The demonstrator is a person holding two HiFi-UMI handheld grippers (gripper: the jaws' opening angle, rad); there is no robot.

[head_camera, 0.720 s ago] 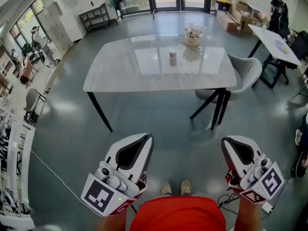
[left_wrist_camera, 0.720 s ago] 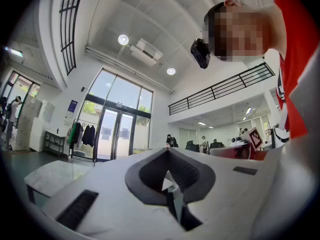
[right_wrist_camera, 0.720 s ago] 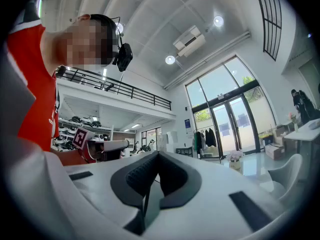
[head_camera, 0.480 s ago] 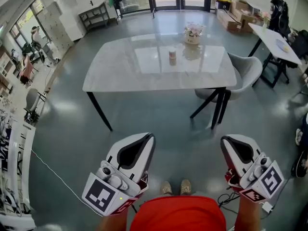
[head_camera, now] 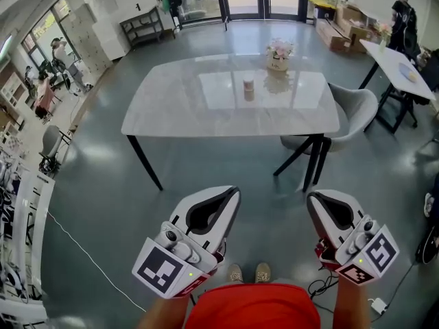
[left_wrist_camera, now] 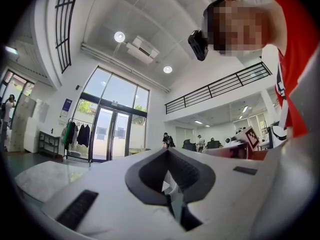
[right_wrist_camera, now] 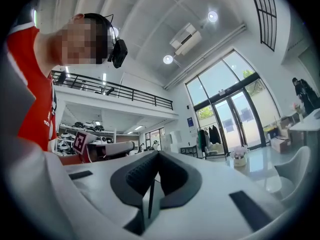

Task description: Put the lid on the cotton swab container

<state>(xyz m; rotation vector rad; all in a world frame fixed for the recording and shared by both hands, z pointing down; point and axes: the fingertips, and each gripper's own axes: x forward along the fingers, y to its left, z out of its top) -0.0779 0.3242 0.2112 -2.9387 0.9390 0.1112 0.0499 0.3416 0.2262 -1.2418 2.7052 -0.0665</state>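
Far across the floor, near the middle of the surface, stands the container, just in front of a pot of flowers. It is too small here to tell whether its lid is on or lies beside it. The left tool and right tool hang low by the person's waist, well apart from the surface, each with jaws closed together on nothing. This looks like a resting carry before the approach, since nothing is within reach from here.
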